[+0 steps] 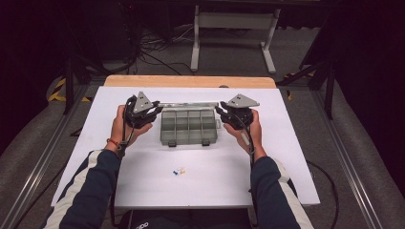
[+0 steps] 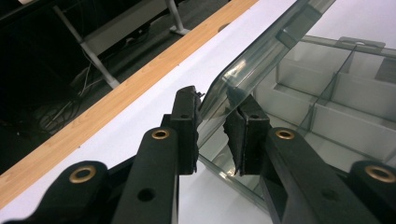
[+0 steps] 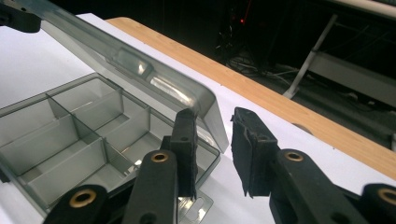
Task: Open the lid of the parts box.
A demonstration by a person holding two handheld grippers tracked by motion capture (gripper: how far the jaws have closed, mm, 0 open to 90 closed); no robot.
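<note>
Light, stiff, slick plastic organiser box (image 1: 188,126) (lid (image 2: 243,79) raised): left gripper (image 2: 212,128) jaws narrowly straddle the lid corner; right gripper (image 3: 214,140) jaws gape empty

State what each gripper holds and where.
The left gripper straddles the raised lid at its corner edge; whether it grips cannot be told. The right gripper is open, holding nothing.

Clear grey compartment box (image 1: 188,126) lies mid-table, lid (image 2: 261,51) raised
</note>
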